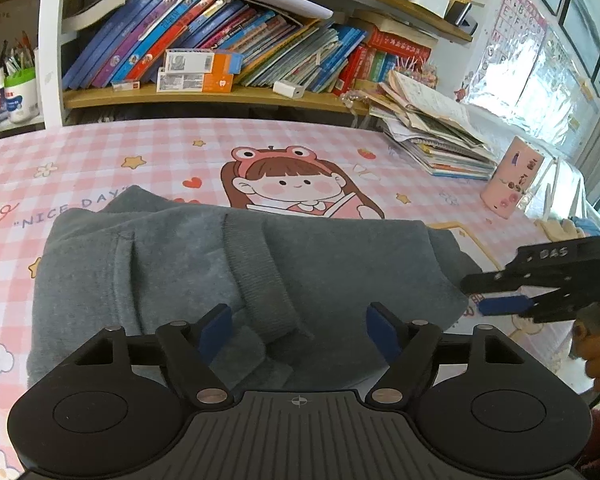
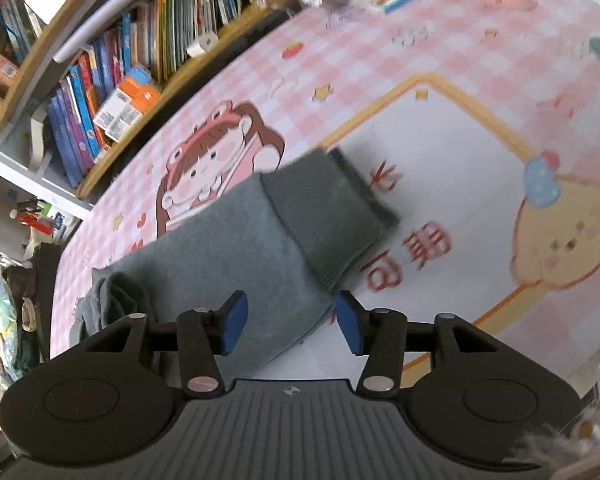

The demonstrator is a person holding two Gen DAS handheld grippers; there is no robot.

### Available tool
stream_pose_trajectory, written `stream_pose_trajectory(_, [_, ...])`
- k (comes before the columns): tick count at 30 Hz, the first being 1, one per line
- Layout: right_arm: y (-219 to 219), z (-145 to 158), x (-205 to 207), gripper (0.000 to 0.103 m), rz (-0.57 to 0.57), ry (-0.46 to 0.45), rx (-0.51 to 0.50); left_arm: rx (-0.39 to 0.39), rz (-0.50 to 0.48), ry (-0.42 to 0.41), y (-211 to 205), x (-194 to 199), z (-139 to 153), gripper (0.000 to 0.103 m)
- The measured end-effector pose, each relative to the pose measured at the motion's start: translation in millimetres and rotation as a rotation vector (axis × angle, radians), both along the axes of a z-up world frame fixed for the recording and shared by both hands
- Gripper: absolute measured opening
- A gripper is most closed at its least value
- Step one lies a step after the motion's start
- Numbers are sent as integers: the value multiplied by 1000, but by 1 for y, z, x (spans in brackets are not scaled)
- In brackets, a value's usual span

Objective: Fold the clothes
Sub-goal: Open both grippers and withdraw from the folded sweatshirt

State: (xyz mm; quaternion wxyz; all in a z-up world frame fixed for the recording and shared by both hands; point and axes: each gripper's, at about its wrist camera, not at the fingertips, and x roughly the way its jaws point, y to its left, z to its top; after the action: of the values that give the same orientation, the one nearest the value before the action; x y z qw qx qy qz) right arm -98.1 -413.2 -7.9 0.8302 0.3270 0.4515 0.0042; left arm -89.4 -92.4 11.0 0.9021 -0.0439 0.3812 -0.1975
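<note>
Grey sweatshirt (image 1: 228, 280) lying folded into a thick bundle on the pink checked counter (image 1: 100, 160), near edge, ribbed cuff (image 1: 260, 280) draped across the top. Left gripper (image 1: 300, 336) hovering over the near edge, jaws released, nothing between the blue pads. Right gripper (image 2: 290, 320) at the right end of the bundle, jaws apart and empty, ribbed hem (image 2: 332, 216) just beyond the tips. Soft, thick fleece, likely springy: risk of layers sliding or the loose cuff slipping off if pinched through only the top layer. Crumpled part at the far left (image 2: 112, 296) likely to drag and undo the fold. Pink cup (image 1: 508, 176) well apart, little danger there.
</note>
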Motion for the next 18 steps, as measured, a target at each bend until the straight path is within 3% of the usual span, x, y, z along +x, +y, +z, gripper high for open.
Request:
stream_pose_trajectory(9, [-31,-29,19,48,-32,81,66,38,13,2,-25,-5,1,78])
stream_pose_trajectory(14, [-30,-34,31,48,-3,58,84,62,38,7,-29,-10,1,78])
stream_pose_trajectory(18, [-26,-34,39,42,27,31,57,70,63,18,-31,-12,1,78])
